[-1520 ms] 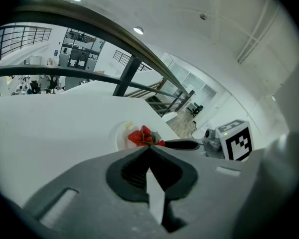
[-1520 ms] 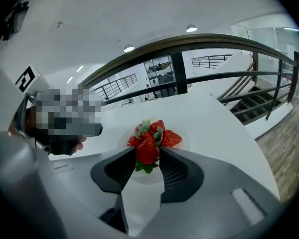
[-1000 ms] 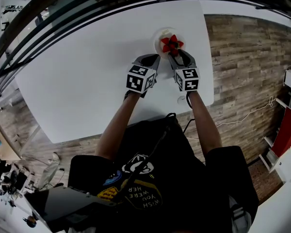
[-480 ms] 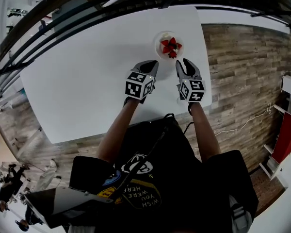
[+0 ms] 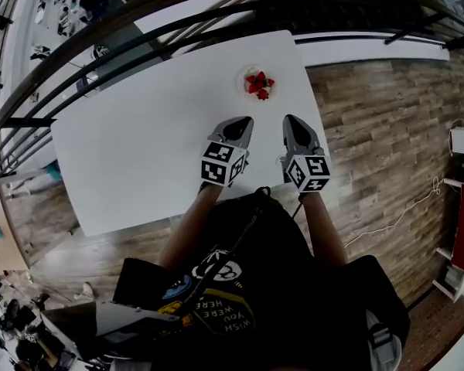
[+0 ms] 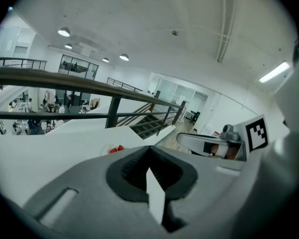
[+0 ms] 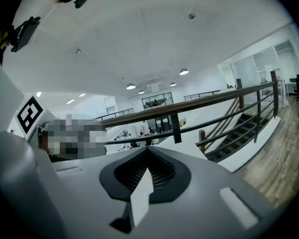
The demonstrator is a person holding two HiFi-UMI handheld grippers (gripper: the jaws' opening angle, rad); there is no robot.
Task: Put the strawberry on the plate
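The red strawberry [image 5: 257,84] lies on the small white plate [image 5: 246,75] at the far right of the white table [image 5: 139,145]; a bit of its red [image 6: 117,148] shows past the left gripper's jaws. My left gripper [image 5: 240,124] and right gripper [image 5: 291,122] hover side by side nearer the person, well short of the plate, both tilted upward. Each has its jaws pressed together with nothing between them [image 6: 150,153] [image 7: 148,156].
A dark metal railing [image 5: 178,22] runs along the table's far side. Wooden floor [image 5: 387,130] lies right of the table's edge. The person's arms and dark shirt fill the lower head view.
The right gripper let go of the strawberry on the plate, drew back toward the person and shut. The left gripper also pulled back. Both now sit away from the plate.
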